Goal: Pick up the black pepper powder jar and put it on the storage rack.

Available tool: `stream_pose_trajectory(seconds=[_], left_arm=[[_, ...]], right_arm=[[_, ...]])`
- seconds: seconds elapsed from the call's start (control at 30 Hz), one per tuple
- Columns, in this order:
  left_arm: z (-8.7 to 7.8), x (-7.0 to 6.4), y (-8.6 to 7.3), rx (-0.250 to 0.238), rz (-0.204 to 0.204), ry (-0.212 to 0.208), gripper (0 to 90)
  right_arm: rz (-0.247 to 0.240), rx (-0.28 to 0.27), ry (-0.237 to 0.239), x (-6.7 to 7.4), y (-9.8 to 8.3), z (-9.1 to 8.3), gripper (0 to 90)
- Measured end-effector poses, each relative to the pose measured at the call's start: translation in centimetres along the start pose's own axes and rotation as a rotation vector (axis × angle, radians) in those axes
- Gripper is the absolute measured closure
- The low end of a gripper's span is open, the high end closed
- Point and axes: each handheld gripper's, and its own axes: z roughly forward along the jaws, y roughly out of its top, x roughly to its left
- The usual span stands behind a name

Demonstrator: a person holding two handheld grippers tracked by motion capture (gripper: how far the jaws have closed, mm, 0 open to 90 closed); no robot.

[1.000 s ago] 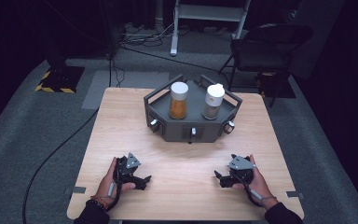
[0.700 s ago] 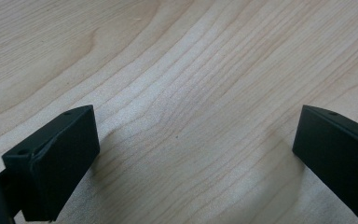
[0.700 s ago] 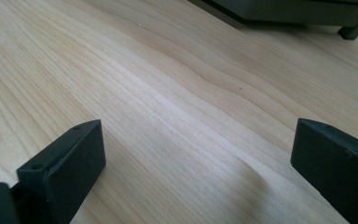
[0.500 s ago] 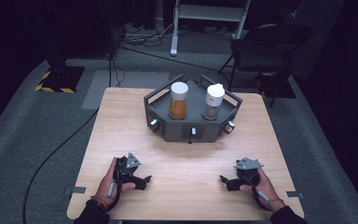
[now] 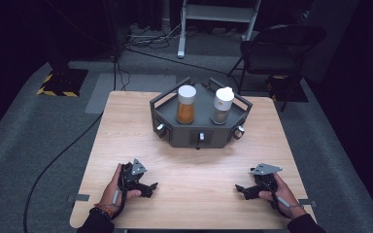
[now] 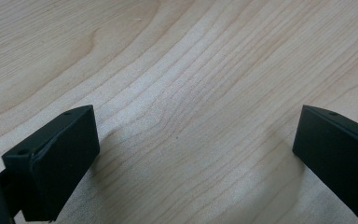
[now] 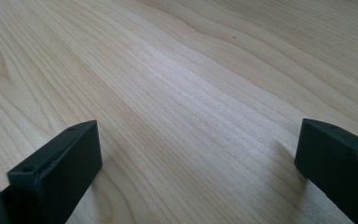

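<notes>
Left hand [image 5: 112,190] sits at the near-left of the table [image 5: 126,121], wrapped around the left gripper [image 5: 148,187]. Grey plate on top, jaws pointing toward table centre. Left gripper view: both black jaws spread wide, bare wood grain between them, nothing held. Jaws hang low over the surface, soft shadows under each; contact with the wood can't be told.

Centre-back of the table: dark grey rack [image 5: 200,133], angular, with rails at both ends and small knobs on the front faces. Two containers stand upright in it, side by side, apart from each other. Left one: jar [image 5: 186,104] with orange contents and a white lid. Right one: bottle [image 5: 222,106] with greyish contents and a white cap. Rack is well apart from both grippers.

Right hand [image 5: 281,191] at the near-right of the table, holding the right gripper [image 5: 243,190], grey plate up, jaws pointing toward table centre. Right gripper view: jaws wide apart, empty, plain wood between them, low over the table.

Grippers are well apart from each other, roughly level along the near edge.

Behind the table: dark floor, a black folding chair [image 5: 272,48] at back-right, a white stand [image 5: 218,14] at back-centre, and a cable [image 5: 58,160] running across the floor at left.
</notes>
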Motion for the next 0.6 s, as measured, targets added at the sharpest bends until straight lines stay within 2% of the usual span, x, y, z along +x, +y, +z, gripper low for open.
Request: stream_pose_trajectory(seconds=[0.6], left_arm=[[-0.03, 0.00, -0.01, 0.001, 0.001, -0.001, 0.4]], right_arm=[[0.001, 0.000, 0.003, -0.22, -0.07, -0.04, 0.0]])
